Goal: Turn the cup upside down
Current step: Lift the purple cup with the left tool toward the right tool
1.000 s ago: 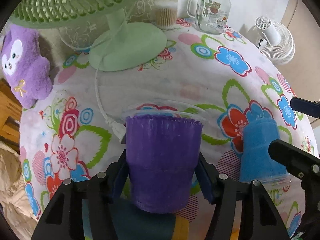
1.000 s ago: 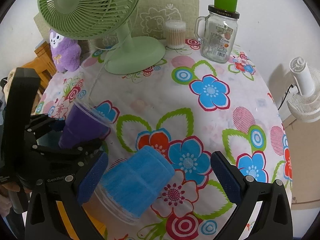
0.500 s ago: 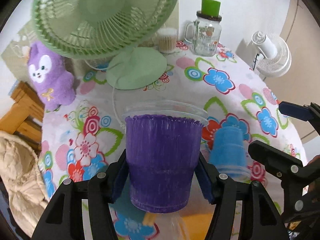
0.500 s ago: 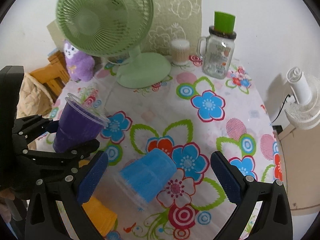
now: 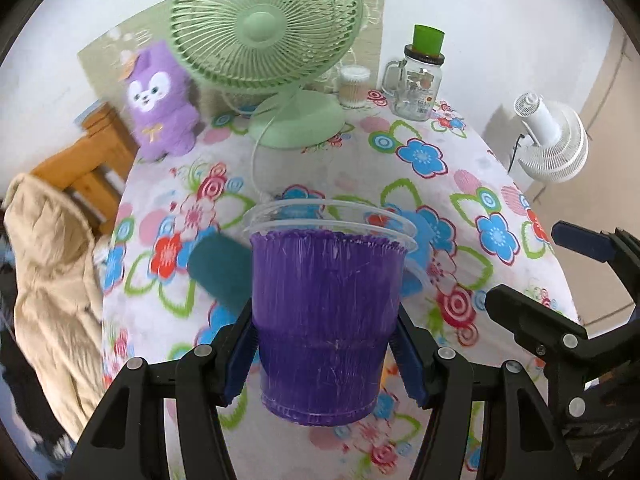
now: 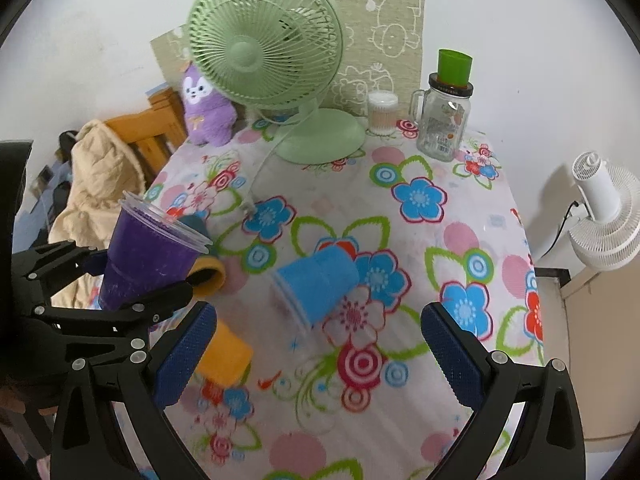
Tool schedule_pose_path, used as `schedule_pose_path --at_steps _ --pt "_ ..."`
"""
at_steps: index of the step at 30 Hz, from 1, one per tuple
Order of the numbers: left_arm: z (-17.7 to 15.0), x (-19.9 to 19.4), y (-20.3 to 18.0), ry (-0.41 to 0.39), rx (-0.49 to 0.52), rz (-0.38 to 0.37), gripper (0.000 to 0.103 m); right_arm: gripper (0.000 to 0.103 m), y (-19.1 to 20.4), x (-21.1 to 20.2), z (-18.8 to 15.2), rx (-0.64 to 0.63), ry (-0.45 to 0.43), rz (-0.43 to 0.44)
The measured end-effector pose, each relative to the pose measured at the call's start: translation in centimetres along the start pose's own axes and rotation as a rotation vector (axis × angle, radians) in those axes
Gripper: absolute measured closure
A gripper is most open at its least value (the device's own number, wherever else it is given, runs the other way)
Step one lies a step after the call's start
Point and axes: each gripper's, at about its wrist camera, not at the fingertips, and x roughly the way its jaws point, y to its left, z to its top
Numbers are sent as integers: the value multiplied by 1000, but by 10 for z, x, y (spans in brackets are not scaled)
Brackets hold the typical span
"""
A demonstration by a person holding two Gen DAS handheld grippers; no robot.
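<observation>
My left gripper point(image 5: 324, 344) is shut on a purple plastic cup point(image 5: 326, 320), held upright in the air above the table with its clear rim on top. It also shows at the left of the right wrist view point(image 6: 148, 256). A blue cup point(image 6: 316, 284) lies on its side on the flowered tablecloth point(image 6: 460, 248); in the left wrist view it is mostly hidden behind the purple cup point(image 5: 416, 256). My right gripper point(image 6: 316, 360) is open and empty, above the table in front of the blue cup.
A teal cup point(image 5: 220, 272) and an orange cup point(image 6: 226, 356) lie on the table's left side. At the back stand a green fan point(image 6: 276, 72), a purple plush point(image 6: 208, 108), a cotton-swab jar point(image 6: 382, 112) and a glass mug jar point(image 6: 444, 120). A white fan point(image 6: 604, 216) stands off the table's right edge.
Both grippers have risen and pulled back from the table. The purple cup went up with the left gripper. The blue cup has stayed on its side.
</observation>
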Motion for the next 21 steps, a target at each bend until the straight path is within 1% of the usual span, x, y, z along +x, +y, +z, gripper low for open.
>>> schedule_pose_path --at_steps 5,9,15,21 --pt "-28 -16 -14 -3 -50 10 39 0 -1 -21 -21 -36 8 22" --pt "-51 -18 -23 10 -102 7 39 0 -1 -33 -38 -60 12 27" --pt "-77 -12 -28 36 -184 -4 39 0 -2 -37 -64 -74 31 27" --pt "-106 8 -29 78 -261 -25 39 0 2 -31 -83 -110 46 13"
